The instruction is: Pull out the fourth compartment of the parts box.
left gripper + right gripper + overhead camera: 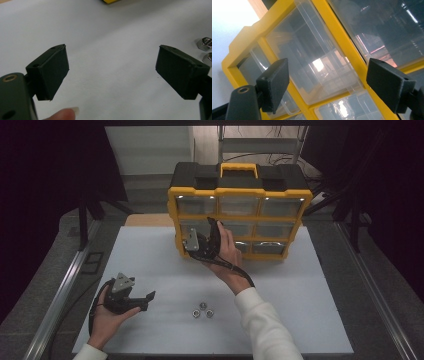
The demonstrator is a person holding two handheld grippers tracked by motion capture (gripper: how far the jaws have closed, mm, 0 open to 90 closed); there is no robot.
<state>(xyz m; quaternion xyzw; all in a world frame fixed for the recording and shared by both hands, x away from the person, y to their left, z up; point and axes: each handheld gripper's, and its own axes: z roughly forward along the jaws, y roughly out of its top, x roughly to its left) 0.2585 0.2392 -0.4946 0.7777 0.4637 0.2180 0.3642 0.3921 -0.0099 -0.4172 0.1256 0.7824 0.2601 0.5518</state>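
In the high view the right hand covers part of the yellow organizer's left middle drawer, the drawers' contents are too dim to tell, and two nuts right of the organizer's corner are cut off in the left gripper view.

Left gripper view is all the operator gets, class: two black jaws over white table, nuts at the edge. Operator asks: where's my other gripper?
Observer: The right gripper is up at the yellow organizer, at its left middle drawer.
Operator: Open or shut?
Observer: Open; its jaws stand wide apart in front of that clear drawer.
Operator: How many nuts?
Observer: Three nuts, clustered, to the right of your left gripper.
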